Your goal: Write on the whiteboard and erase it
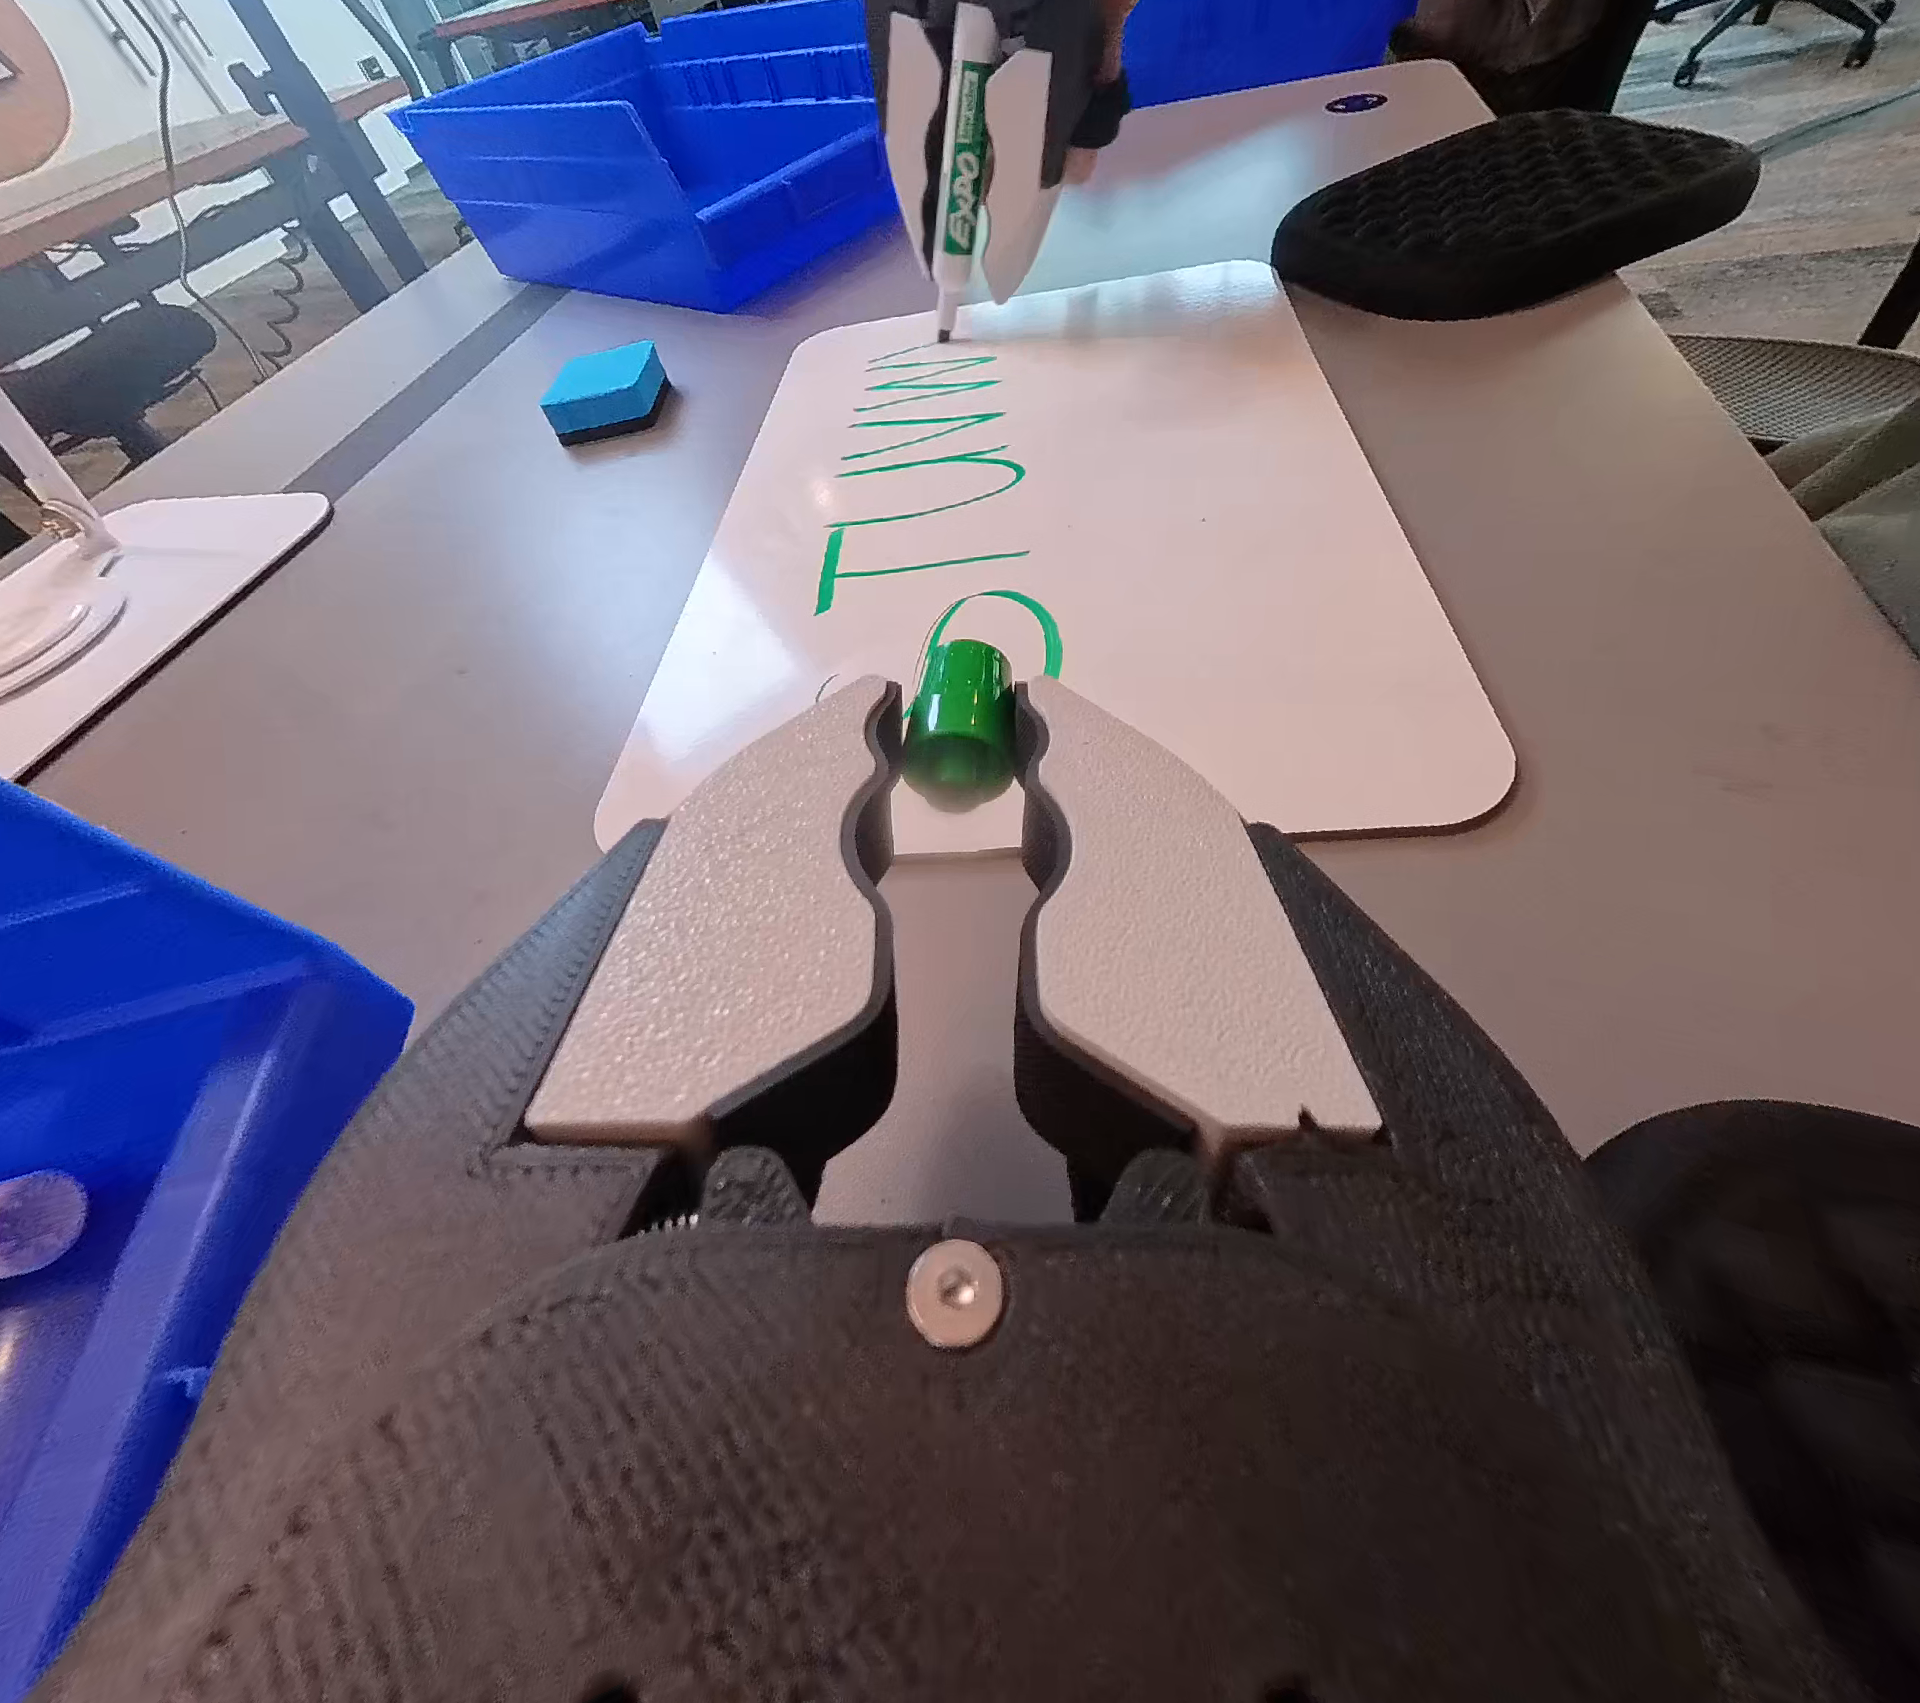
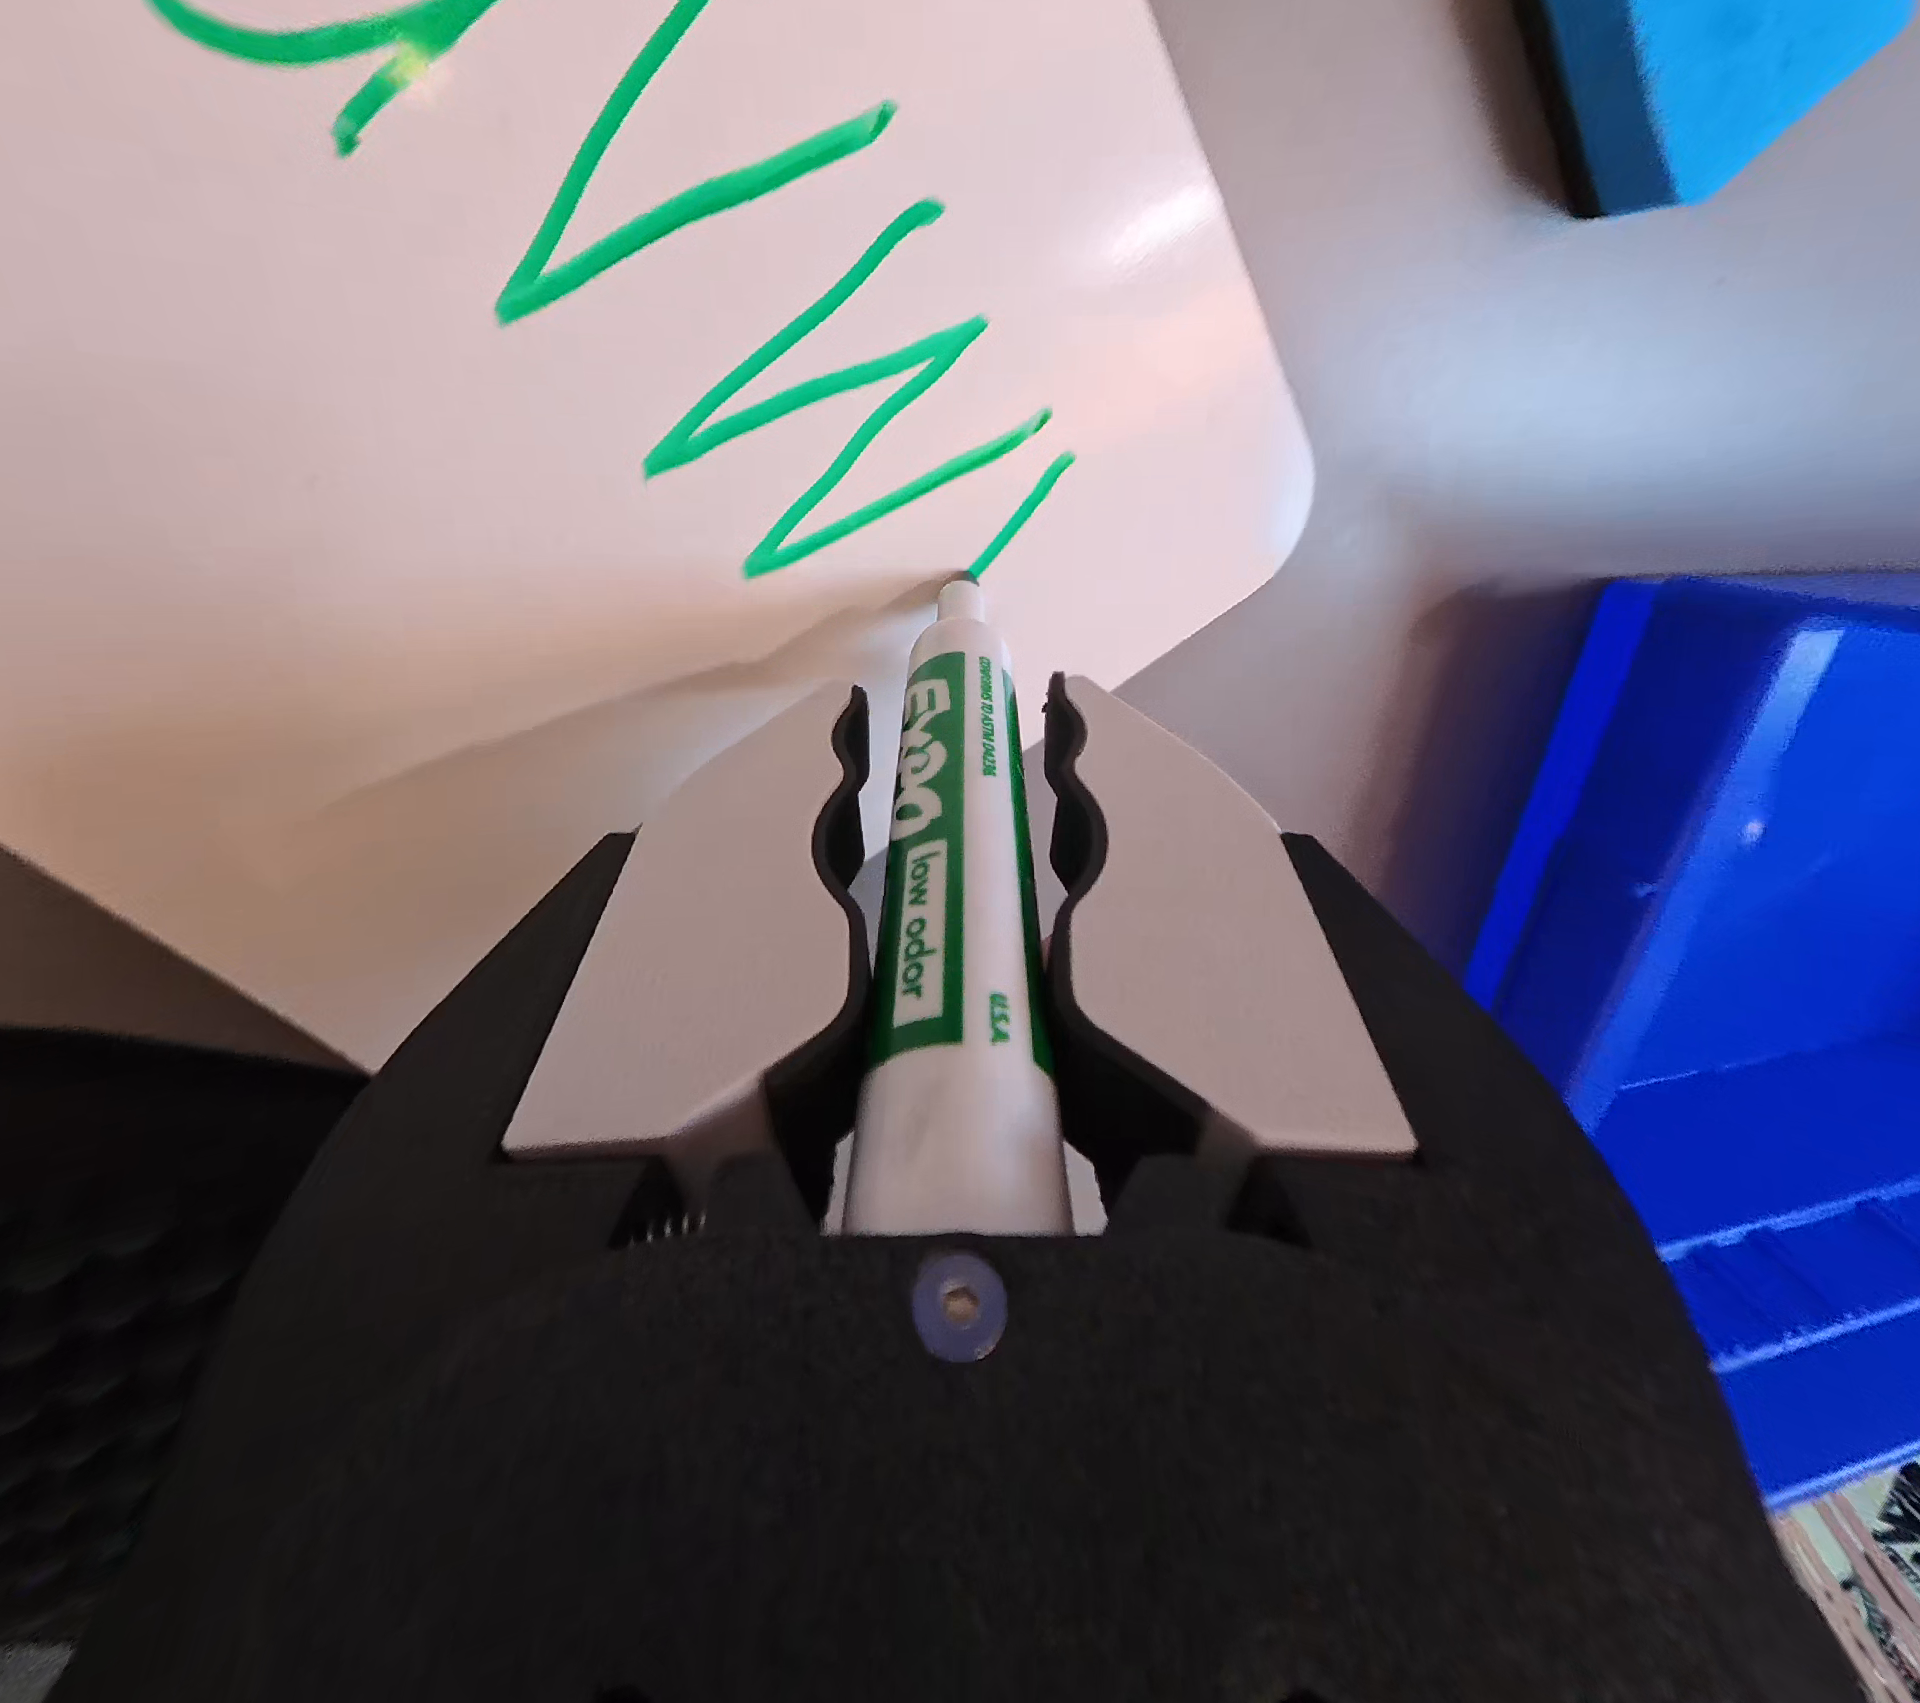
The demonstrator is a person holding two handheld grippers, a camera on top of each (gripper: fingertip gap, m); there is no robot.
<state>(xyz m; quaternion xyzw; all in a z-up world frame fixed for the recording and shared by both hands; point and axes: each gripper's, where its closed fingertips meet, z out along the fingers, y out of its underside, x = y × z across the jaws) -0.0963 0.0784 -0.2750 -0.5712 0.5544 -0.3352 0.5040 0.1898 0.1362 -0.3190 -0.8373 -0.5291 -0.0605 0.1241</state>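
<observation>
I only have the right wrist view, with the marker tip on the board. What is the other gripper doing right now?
Observer: The left gripper has its jaws shut on a green plastic marker cap, at the near end of the white rounded whiteboard.
Operator: How far back do the marks run?
Observer: The green writing runs along the board from the tip of the green-and-white dry-erase marker right back to the cap.
Operator: Any bin besides the blue one I see?
Observer: Yes, a second blue plastic bin sits at the near left, beside the left gripper.
</observation>
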